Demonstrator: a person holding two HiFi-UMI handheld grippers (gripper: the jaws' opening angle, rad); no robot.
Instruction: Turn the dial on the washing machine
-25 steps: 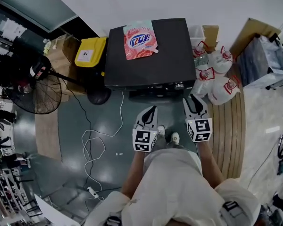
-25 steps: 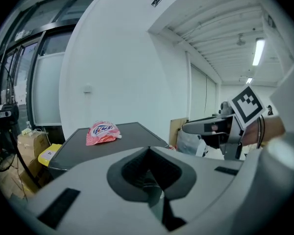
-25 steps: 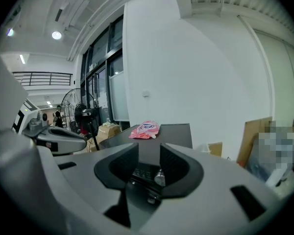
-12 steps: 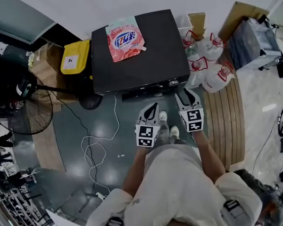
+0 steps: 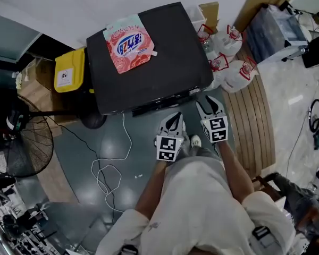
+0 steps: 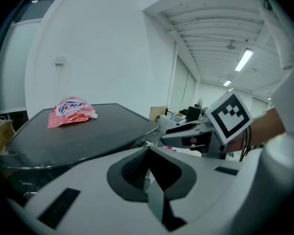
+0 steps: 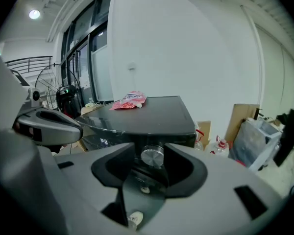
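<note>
The black washing machine [image 5: 149, 62] stands ahead of me with a pink detergent pouch [image 5: 128, 42] on its lid. Its silver dial [image 7: 152, 156] sits on the front panel near the right corner. My right gripper [image 5: 210, 104] points at that corner; its jaws have just been opening and stand open, the dial showing in the gap but beyond the pads, untouched. My left gripper [image 5: 173, 121] hangs beside it to the left, shut and empty, aimed at the machine's front edge [image 6: 88, 153]. In the left gripper view the right gripper [image 6: 196, 133] shows at the right.
A yellow bin [image 5: 69, 70] and a standing fan [image 5: 26, 142] are left of the machine. A white cable [image 5: 109, 169] loops on the floor. White bags with red print [image 5: 228, 57], a cardboard box and a loaded crate [image 5: 279, 28] crowd the right, beside wooden decking [image 5: 255, 121].
Both grippers have sunk and moved closer to the machine's front. The right jaws have spread apart. The head view has shifted, so the machine sits further left.
</note>
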